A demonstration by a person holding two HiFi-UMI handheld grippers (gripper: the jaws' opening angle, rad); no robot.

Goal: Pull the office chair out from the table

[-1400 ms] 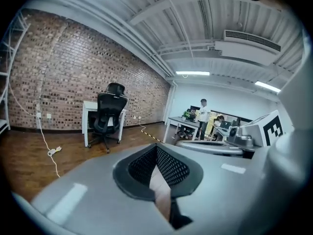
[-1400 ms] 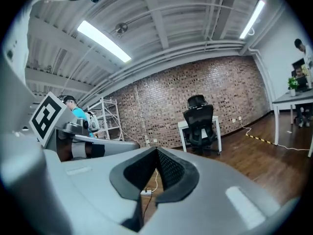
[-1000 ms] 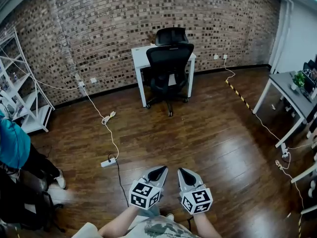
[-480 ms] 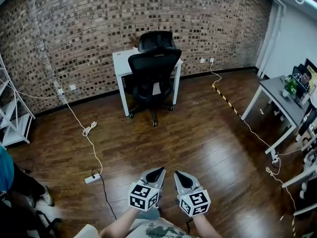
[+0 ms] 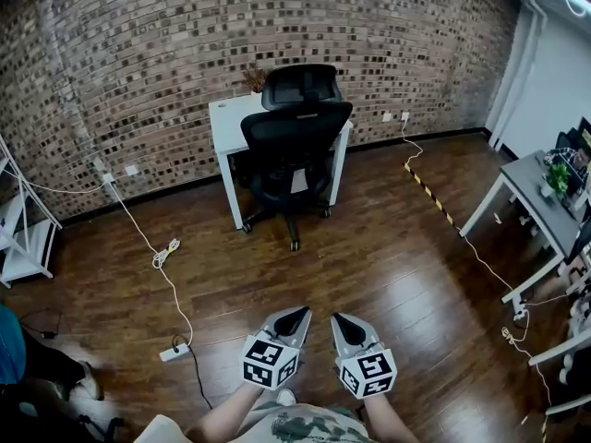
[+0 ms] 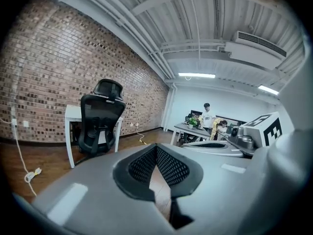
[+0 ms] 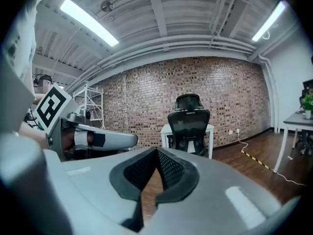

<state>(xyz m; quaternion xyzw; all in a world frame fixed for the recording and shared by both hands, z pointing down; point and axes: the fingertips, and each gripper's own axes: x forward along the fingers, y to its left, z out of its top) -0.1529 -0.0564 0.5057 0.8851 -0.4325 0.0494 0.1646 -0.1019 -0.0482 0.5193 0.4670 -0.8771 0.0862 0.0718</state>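
Note:
A black office chair (image 5: 294,150) with a headrest stands pushed in at a small white table (image 5: 227,116) against the brick wall, far ahead of me. It also shows in the left gripper view as the chair (image 6: 100,116) and in the right gripper view as the chair (image 7: 189,124). My left gripper (image 5: 299,316) and right gripper (image 5: 339,320) are held side by side low in the head view, well short of the chair. Both are shut with nothing between their jaws, tips meeting in the left gripper (image 6: 156,147) and right gripper (image 7: 157,151) views.
A white cable with a power strip (image 5: 174,350) trails across the wood floor on the left. A yellow-black floor strip (image 5: 430,195) runs on the right towards a grey desk (image 5: 536,185). White shelving (image 5: 20,238) stands at the left. People sit at a far desk (image 6: 208,126).
The chair and table look nearer and larger than a second ago, and the person at the left has slid almost out of view. Both grippers stay shut and side by side.

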